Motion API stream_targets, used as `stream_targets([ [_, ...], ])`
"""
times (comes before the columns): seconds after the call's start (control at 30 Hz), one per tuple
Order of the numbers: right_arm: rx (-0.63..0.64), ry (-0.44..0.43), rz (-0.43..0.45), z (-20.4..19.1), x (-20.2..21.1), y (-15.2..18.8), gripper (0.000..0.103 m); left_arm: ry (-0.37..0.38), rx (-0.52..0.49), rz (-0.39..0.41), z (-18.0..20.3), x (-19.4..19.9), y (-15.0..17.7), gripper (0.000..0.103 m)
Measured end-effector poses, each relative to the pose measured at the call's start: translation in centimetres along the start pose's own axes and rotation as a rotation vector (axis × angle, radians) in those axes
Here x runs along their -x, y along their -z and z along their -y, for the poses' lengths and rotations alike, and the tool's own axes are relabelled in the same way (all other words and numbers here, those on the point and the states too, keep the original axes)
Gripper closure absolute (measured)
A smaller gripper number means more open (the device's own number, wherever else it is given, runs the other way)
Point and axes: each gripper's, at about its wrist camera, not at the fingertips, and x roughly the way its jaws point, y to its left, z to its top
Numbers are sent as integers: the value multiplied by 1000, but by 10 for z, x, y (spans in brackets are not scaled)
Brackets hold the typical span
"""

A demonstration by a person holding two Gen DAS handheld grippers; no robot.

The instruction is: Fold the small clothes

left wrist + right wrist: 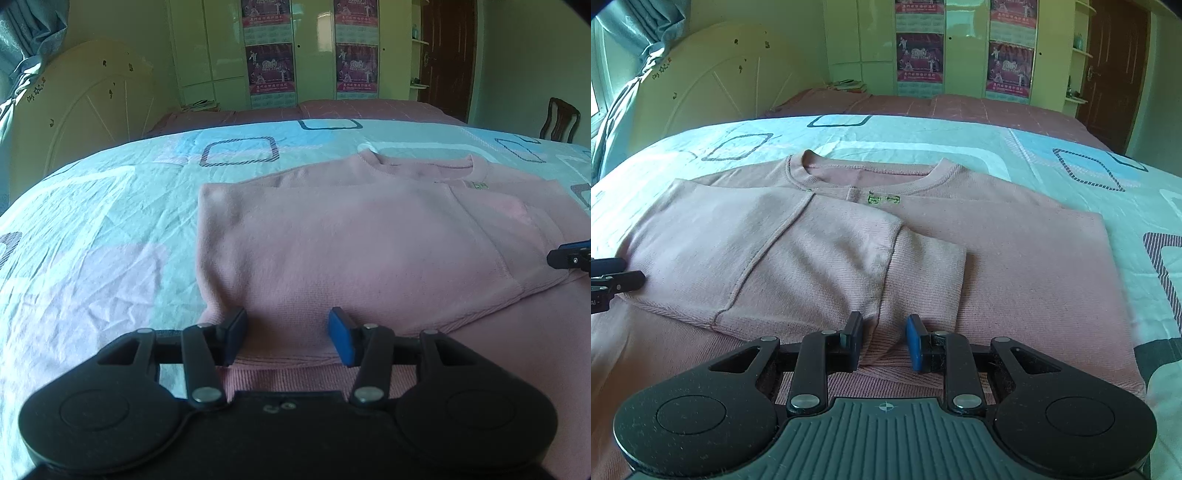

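Note:
A pink knit sweater (351,240) lies flat on the bed, collar away from me, with its sides and sleeves folded in over the body. It also shows in the right wrist view (812,251), where a sleeve cuff (923,273) lies across the middle. My left gripper (286,338) is open over the sweater's near left hem, with fabric between the fingers. My right gripper (884,341) is open at the near hem, just below the cuff. The right gripper's tip (570,256) shows at the right edge of the left wrist view; the left gripper's tip (613,278) shows at the left edge of the right wrist view.
The sweater rests on a light blue and pink patterned bedsheet (110,221). A white headboard (96,107) stands at the left, a wardrobe with posters (310,51) at the back, a brown door (447,55) and a wooden chair (559,120) at the right.

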Motion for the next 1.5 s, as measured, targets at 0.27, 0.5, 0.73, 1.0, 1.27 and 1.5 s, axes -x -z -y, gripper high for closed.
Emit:
stream_targets([
  [0.27, -4, -21, 120, 7, 44, -2, 71, -109, -73, 4, 13, 35, -5, 9],
  [0.5, -199, -98, 150, 66, 121, 53, 17, -81, -6, -14, -3, 89, 52, 17],
  [0.73, -484, -141, 41, 137, 177, 133, 34, 27, 207, -103, -31, 132, 112, 32],
  [1.0, -580, -262, -26, 150, 219, 199, 34, 199, 350, -114, -30, 168, 149, 37],
  [1.27, -624, -399, -48, 132, 240, 235, 39, 321, 487, -106, -34, 193, 182, 40],
  [1.5, -759, -506, -60, 145, 236, 249, 63, 455, 609, -129, -36, 193, 200, 53],
])
